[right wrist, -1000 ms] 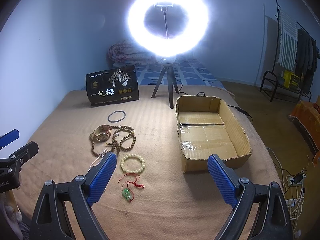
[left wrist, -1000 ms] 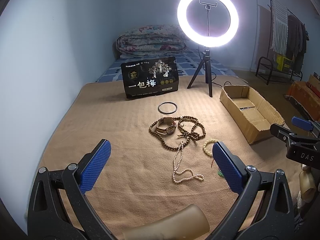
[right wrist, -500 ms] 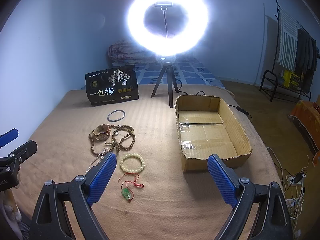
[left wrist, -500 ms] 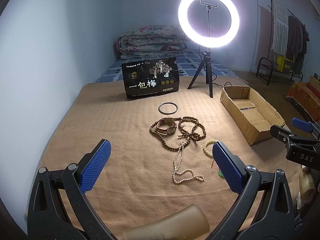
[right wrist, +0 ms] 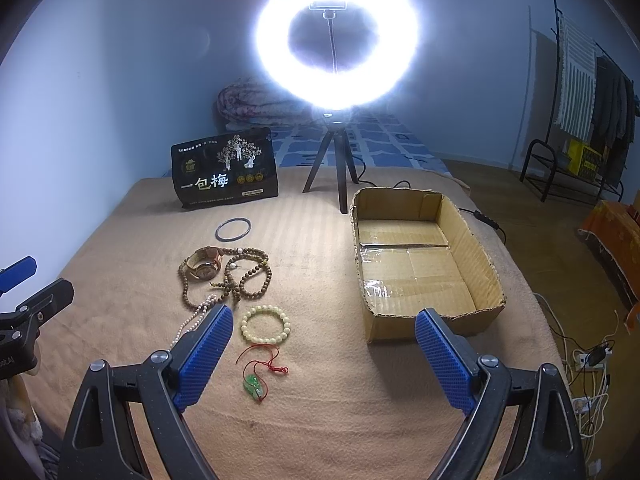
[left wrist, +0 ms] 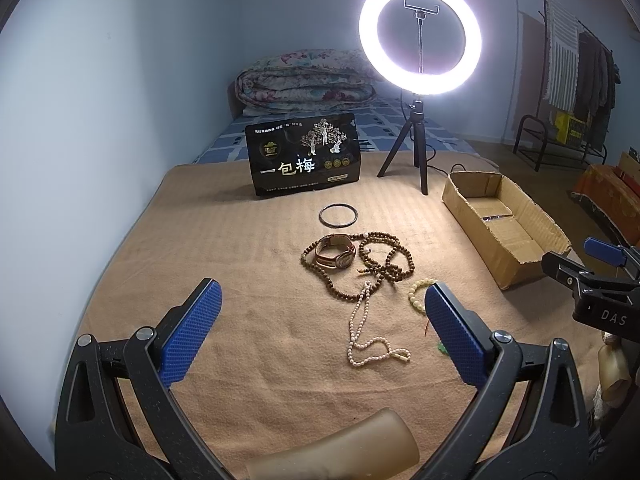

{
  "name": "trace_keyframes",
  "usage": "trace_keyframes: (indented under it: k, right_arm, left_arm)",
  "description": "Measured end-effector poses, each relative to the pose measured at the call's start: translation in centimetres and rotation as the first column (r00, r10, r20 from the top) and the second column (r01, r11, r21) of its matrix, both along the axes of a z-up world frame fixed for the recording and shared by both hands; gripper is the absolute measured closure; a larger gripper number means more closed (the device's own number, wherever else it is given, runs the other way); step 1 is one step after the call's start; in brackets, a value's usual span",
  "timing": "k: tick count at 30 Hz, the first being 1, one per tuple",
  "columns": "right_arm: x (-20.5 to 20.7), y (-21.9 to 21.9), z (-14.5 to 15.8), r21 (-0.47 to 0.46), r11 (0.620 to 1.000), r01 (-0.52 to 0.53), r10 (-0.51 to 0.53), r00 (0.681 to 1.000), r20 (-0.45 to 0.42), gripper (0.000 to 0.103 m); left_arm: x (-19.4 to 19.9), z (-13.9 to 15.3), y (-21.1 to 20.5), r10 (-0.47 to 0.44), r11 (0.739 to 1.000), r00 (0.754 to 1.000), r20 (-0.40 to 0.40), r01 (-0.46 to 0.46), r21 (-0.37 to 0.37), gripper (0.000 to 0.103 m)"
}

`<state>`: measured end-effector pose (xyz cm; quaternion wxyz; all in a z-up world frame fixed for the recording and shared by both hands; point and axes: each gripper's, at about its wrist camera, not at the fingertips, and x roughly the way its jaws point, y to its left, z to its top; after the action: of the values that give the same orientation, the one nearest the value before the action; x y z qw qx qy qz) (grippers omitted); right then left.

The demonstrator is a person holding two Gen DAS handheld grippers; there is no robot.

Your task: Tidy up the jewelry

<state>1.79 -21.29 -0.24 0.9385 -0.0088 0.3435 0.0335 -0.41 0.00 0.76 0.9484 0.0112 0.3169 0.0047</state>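
Nothing sorted yet: every piece of jewelry lies outside the empty cardboard box (right wrist: 424,264).

To the left of the box, well apart from it on the tan blanket (right wrist: 320,412), lie the brown bead necklace (right wrist: 248,276) tangled around the watch (right wrist: 205,264), with the dark bangle (right wrist: 233,229) beyond them, the pale bead bracelet (right wrist: 265,324) nearer, the green pendant on its red cord (right wrist: 256,384) nearest, and the white bead strand (left wrist: 362,330) farthest from the box. The left gripper (left wrist: 320,336) and right gripper (right wrist: 322,356) both hover with jaws wide and hold nothing, so by my reading the whole job is left. Behind the box stand the ring light on its tripod (right wrist: 338,176) and a black snack bag (right wrist: 224,172); neither blocks the path, though the tangle may lift together.
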Motion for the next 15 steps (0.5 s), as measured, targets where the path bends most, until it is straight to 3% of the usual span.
trace_keyframes:
  k: [15]
  right_arm:
    - [0.14,0.33,-0.25,-0.003,1.000,-0.023,0.023,1.000,-0.014,0.009]
  left_arm:
    - [0.01,-0.05,0.18,0.000,1.000,1.000,-0.004,0.000,-0.001,0.000]
